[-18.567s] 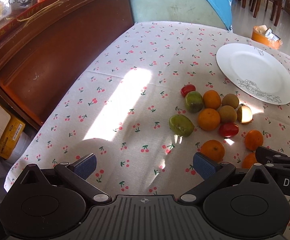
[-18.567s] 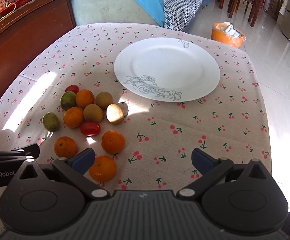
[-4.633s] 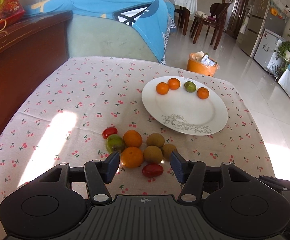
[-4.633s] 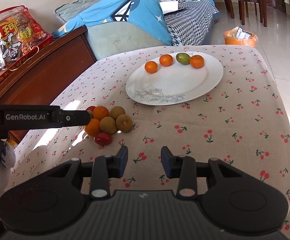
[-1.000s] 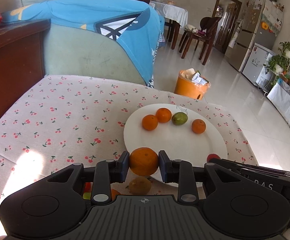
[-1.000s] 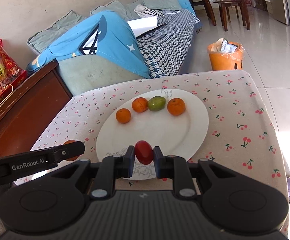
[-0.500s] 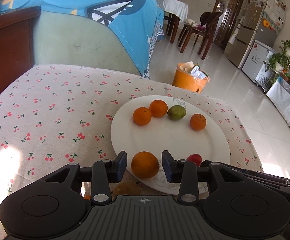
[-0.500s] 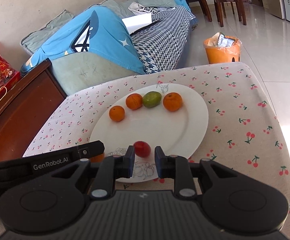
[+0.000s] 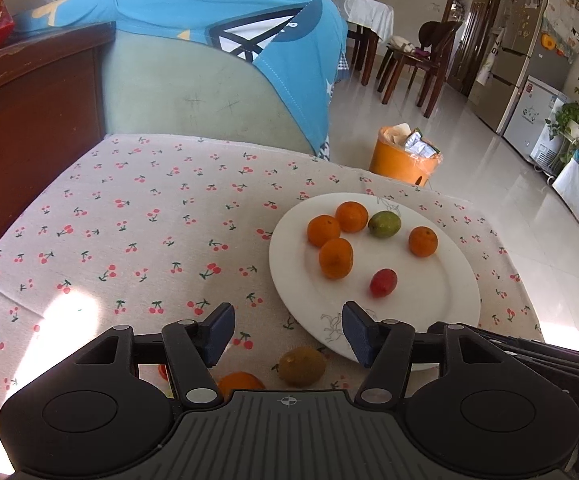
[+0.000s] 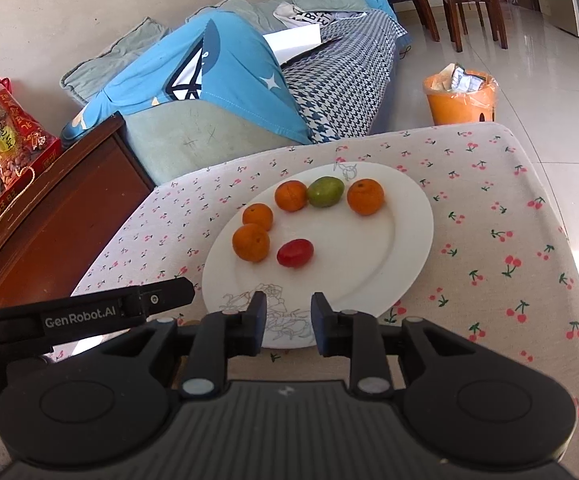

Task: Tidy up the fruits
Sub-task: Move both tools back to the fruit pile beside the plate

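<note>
Fruits sit in two groups: six on the white plate (image 10: 405, 240), the rest on the bench (image 9: 137, 216) under your left tongs. On the plate, four oranges, one green fruit (image 10: 325, 191) and one red fruit (image 10: 295, 253). Far rim, left to right: orange (image 10: 290, 195), green fruit touching it, then a third orange (image 10: 365, 197) just beside. Two more oranges (image 10: 250, 241) lie at the plate's left side, close together, one nearer you. Red fruit rests just right of the nearer orange, apart from it. Off the plate, the left wrist view shows a brown kiwi (image 9: 302, 365) on the cherry-print cloth, just beside the plate's near rim, and an orange (image 9: 240, 382) partly hidden by the tool body; a sliver of something red shows further left, too hidden to name. Your left tongs (image 9: 288, 333) are spread wide and empty, above the bench at the plate's near-left edge. Your right tongs (image 10: 288, 322) are parted with a narrower gap, grasping nothing, over the plate's near rim and its line drawing. An orange bin (image 10: 460, 98) stands on the floor beyond the bench.
</note>
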`<state>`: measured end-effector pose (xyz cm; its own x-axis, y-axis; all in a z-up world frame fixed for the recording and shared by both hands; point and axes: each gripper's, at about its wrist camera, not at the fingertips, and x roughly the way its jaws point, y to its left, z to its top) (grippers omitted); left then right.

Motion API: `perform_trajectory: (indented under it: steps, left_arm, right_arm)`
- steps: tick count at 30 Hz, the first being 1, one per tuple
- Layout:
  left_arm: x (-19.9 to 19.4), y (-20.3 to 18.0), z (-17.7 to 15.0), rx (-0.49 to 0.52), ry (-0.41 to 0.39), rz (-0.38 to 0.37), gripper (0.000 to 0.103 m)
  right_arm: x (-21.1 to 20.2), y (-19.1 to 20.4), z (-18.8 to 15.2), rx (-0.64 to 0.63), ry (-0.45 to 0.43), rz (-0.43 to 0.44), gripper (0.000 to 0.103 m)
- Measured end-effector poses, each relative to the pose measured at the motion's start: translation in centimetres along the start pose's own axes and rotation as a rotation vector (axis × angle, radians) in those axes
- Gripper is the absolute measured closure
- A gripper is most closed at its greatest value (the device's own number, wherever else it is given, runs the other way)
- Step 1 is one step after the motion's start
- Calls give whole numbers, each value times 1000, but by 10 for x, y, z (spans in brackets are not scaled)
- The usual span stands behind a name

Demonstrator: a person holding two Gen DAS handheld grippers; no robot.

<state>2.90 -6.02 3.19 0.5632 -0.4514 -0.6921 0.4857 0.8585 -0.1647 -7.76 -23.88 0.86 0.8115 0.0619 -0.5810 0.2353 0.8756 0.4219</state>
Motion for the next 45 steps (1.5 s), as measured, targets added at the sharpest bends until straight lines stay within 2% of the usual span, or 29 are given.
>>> perform_trajectory:
  steps: [3,10,15,21,25,33,41,45]
  left_arm:
    - [-6,11,3,-36,0,0,44]
    - [-26,26,10,-48,-27,27,43]
    - [-39,37,14,-50,-40,63,43]
    - [-49,52,5,-64,-46,94,43]
    - [-52,59,-9,-58,-32,87,43]
    - [-41,59,-37,18,38,74,44]
    - [-31,52,-46,79,50,55,44]
    - [-26,45,-48,144,40,59,44]
  right_arm:
    - [-3,4,0,-14,-3,19,75]
    - [-2,13,-3,-42,21,64,72]
    - [-3,25,-7,-109,27,84,71]
    - [-3,40,-18,-208,54,117,71]
    - [-2,46,-29,-268,83,140,71]
    - [7,46,-41,-300,130,119,70]
    - [11,47,-43,-311,138,112,69]
    - [13,49,-43,-318,142,111,69]
